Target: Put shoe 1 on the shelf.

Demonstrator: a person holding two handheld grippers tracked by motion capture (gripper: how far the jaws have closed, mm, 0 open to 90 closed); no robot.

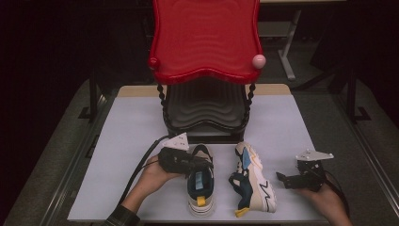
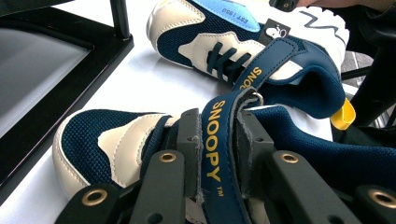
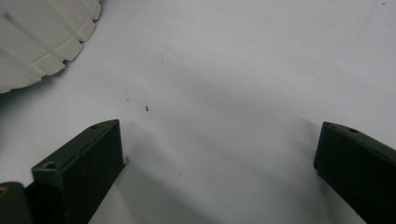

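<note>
Nearest the lens in the left gripper view, the left tongs [image 2: 219,154] are clamped on the navy strap [image 2: 215,140] of the upright shoe [image 2: 107,144], jaws pressed to both its sides. In the high view this shoe [image 1: 200,181] stands at about 6 o'clock on the bench [image 1: 131,127], toe pointing to 12 o'clock at the black lower shelf [image 1: 204,106] of the red rack [image 1: 205,40]. The second shoe [image 1: 251,181] lies on its side just beside it at 3 o'clock. The right tongs [image 1: 281,178] rest wide open and empty farther toward 3 o'clock, near that shoe's white sole [image 3: 42,42]. The step in hand looks like gripping the first shoe; the next move probably calls for lifting it by the strap toward the shelf, keeping it level.
</note>
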